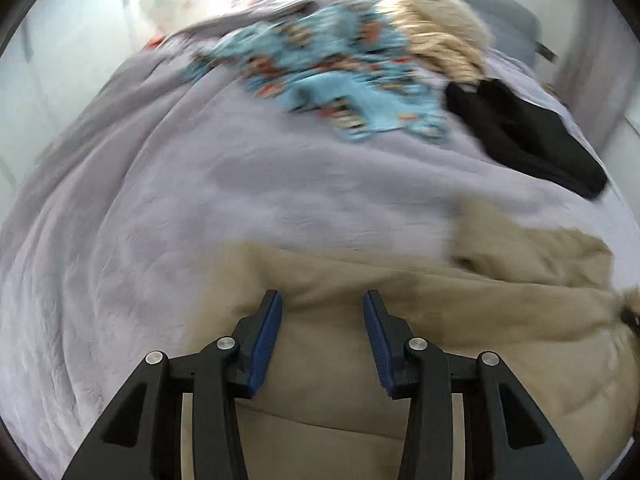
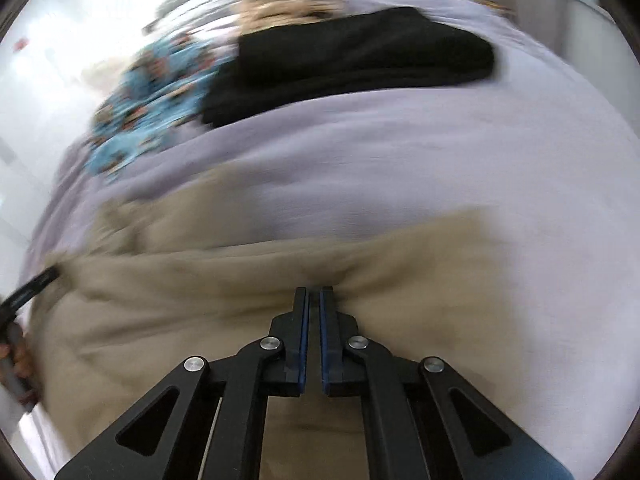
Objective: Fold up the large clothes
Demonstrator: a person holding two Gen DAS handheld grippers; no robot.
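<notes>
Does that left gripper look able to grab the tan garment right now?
Probably yes. The left gripper is open just above the tan garment, with nothing between them. The right gripper is already shut on its edge.

Bed (image 1: 160,200) under a lilac blanket, clothes on top

A beige garment (image 1: 360,280) lies nearest; farther back lie a blue patterned piece (image 1: 332,72), a black folded one (image 2: 352,60) and a cream knit (image 1: 440,32).
</notes>
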